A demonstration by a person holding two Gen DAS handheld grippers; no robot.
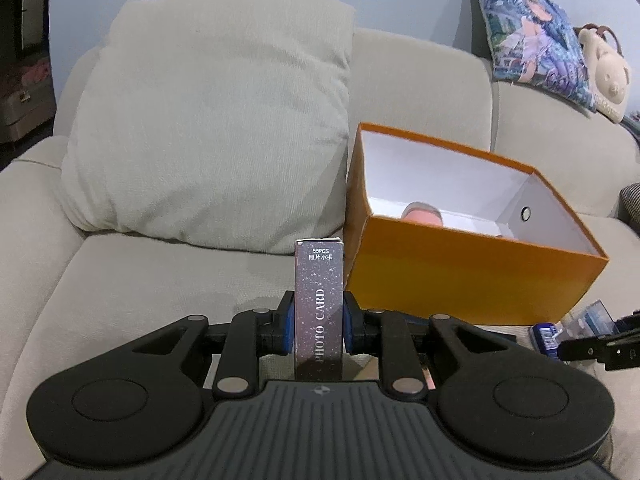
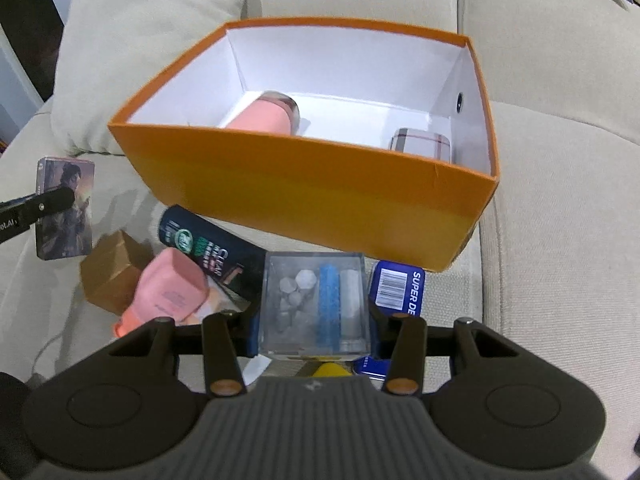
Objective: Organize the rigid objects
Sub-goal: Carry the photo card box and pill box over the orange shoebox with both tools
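Beige sofa [image 2: 552, 208] seat carries one open orange box [image 2: 304, 200], backed by one cushion [image 1: 208, 128]. Inside lie two things: a pink bottle [image 2: 266, 118] and a plaid case [image 2: 422, 142]. Left gripper [image 1: 319, 320] is clamped on one card box [image 1: 319, 304]; right gripper [image 2: 314, 320] is clamped on one clear case [image 2: 314, 304], just before the box's near wall. Four loose items crowd the seat below; the seat right of the box lies bare.
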